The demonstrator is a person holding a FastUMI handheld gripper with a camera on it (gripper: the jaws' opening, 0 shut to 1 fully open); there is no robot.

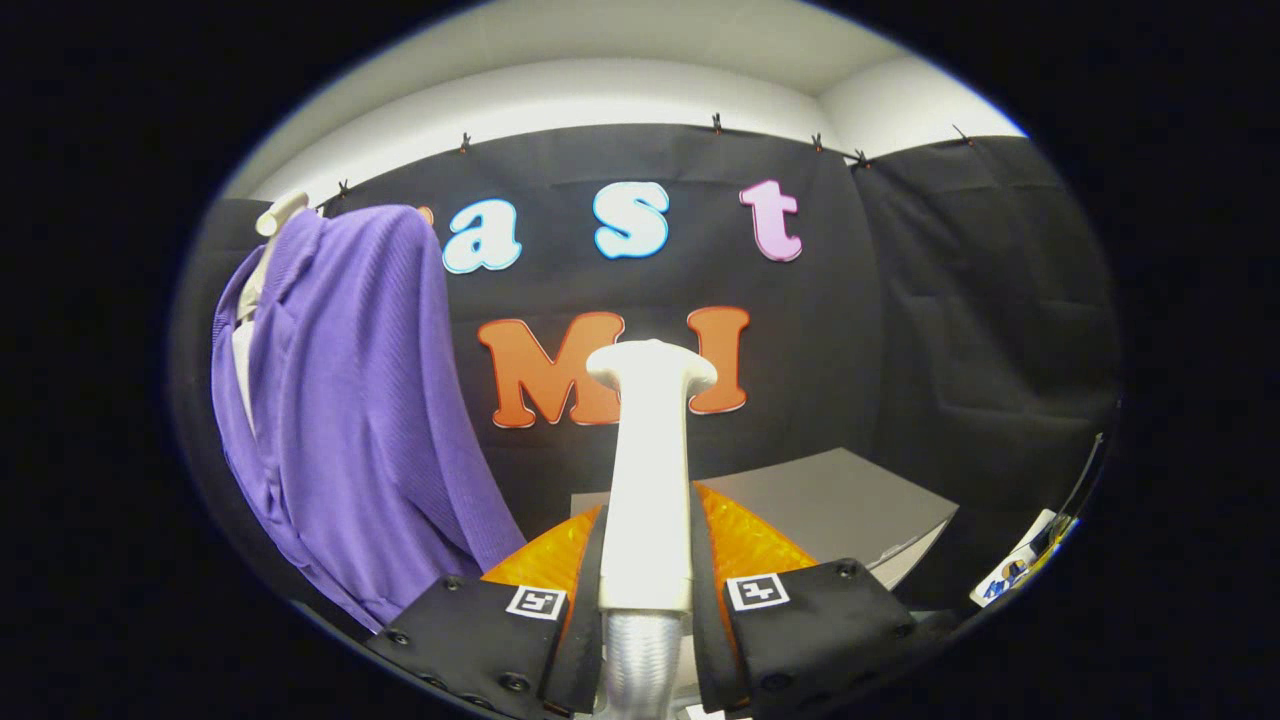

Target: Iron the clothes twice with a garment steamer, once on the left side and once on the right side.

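We have the gripper (645, 590) clamped on the steamer (648, 480) handle, both fingers pressing its sides, head upright beyond them. The purple garment (350, 400) hangs on its stand (278, 213) to the left, well apart from the head; the grey table (850, 500) sits behind. Risk as we see it: the handle twists in the clamp as we swing left, or the hose (640, 655) below drags and tilts the head off the fabric.

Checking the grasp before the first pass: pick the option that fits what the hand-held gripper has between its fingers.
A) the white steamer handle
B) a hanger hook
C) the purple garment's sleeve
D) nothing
A: the hand-held gripper is shut on the white steamer handle, which stands upright between its fingers, the purple garment hanging apart to one side.
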